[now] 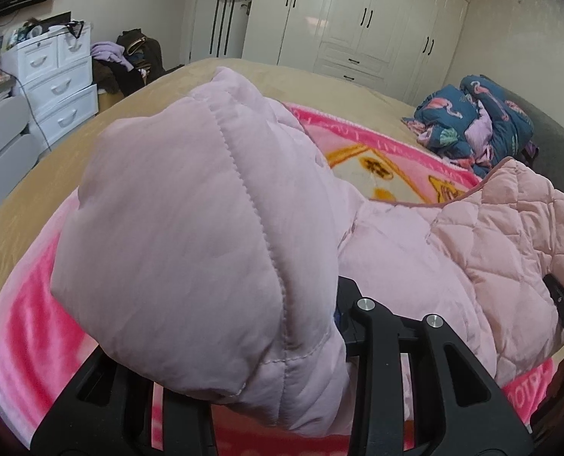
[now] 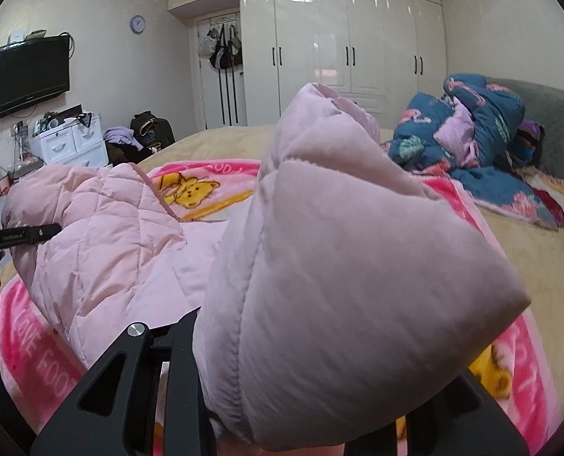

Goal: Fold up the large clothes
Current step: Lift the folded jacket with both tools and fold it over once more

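Jacket [image 1: 190,228]: pale pink, quilted, puffy, bunched at frame centre.
Left claw [image 1: 342,326]: clenched on jacket.
Right claw [image 2: 206,342]: clenched on jacket.

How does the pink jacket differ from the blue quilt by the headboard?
The jacket is plain pale pink; the quilt is dark blue with a flamingo print. The jacket is lifted off the blanket, pinched by both grippers; the quilt lies crumpled and untouched. Both are padded and stitched.

Both wrist views look low across the bed [image 1: 23,197] toward the wardrobe [image 2: 350,38], each filled close-up by the pink jacket [image 1: 190,228].
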`<state>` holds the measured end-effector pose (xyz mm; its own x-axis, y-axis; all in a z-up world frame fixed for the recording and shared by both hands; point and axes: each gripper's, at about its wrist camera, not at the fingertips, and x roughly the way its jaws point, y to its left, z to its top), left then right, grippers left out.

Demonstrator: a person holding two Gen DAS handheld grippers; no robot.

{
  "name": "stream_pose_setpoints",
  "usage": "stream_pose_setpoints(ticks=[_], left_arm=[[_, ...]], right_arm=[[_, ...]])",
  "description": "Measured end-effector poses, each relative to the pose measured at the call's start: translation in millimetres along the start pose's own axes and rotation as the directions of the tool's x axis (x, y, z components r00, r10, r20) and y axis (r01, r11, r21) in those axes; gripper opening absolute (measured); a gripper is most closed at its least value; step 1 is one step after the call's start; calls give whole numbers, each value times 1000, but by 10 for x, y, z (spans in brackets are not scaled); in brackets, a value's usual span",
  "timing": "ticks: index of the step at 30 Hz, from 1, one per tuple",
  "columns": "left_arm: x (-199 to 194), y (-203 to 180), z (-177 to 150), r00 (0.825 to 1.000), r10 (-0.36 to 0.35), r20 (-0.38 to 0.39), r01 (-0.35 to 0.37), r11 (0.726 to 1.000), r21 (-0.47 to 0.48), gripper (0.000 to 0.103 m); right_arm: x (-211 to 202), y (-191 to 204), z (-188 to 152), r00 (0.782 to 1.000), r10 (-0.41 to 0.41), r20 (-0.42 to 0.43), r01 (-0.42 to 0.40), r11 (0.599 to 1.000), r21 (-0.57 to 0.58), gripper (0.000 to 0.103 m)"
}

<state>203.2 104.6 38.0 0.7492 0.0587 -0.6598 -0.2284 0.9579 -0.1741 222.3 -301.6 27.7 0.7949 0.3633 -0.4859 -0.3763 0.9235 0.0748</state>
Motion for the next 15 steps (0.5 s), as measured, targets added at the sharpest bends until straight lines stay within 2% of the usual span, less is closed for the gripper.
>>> stream_pose_setpoints(ticks=[10,15], left_arm=[[-22,156,-248,999,3,-42,-4,1000,-10,31],[74,240,-319,998,12,-67,-14,999,-30,34]], right_arm=[[-67,-87,-274,999,-11,-49,15,996,88,29],[45,-197,-396,994,-24,-107,42,985,166,32]])
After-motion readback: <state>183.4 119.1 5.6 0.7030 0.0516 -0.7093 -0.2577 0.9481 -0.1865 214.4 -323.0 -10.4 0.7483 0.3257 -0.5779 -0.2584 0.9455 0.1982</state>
